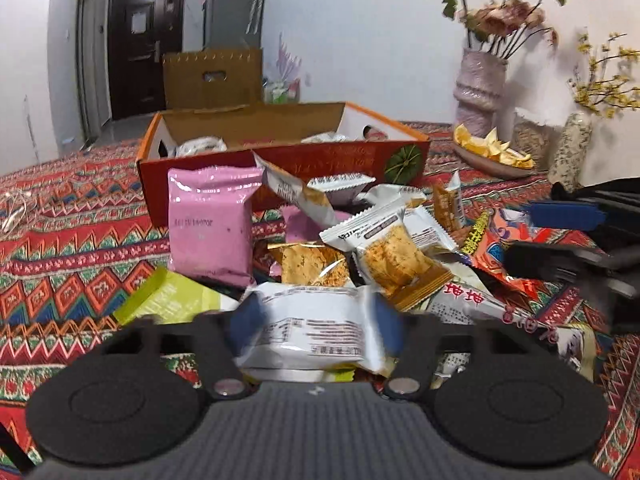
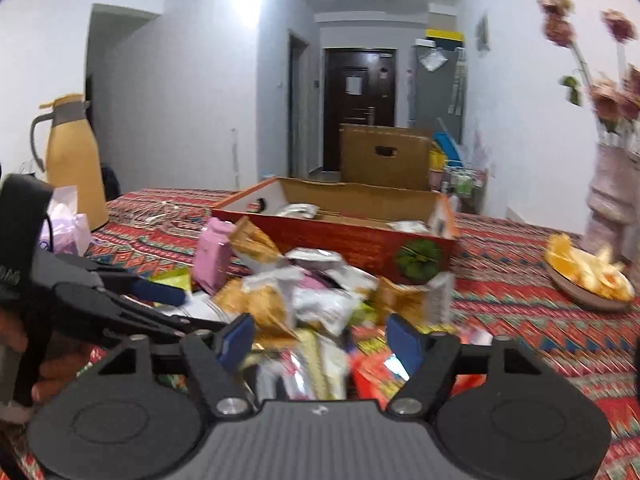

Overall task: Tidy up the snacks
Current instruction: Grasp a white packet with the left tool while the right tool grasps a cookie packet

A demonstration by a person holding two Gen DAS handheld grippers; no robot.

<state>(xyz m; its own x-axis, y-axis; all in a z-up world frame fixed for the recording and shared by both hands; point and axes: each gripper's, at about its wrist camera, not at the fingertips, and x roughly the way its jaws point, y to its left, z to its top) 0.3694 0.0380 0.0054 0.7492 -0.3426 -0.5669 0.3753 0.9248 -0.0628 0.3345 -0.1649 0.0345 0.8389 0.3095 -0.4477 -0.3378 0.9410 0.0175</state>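
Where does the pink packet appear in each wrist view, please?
Left wrist: pink packet stands left of centre, before the box.
Right wrist: pink packet is left of centre, at the pile's far left edge.
Shared landmark: the box behind it.

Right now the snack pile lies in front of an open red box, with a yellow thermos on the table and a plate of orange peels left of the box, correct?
Not quite. The plate of orange peels sits right of the red box, near the vase, as the right wrist view shows. The snack pile in front of the box and the yellow thermos are as you say.
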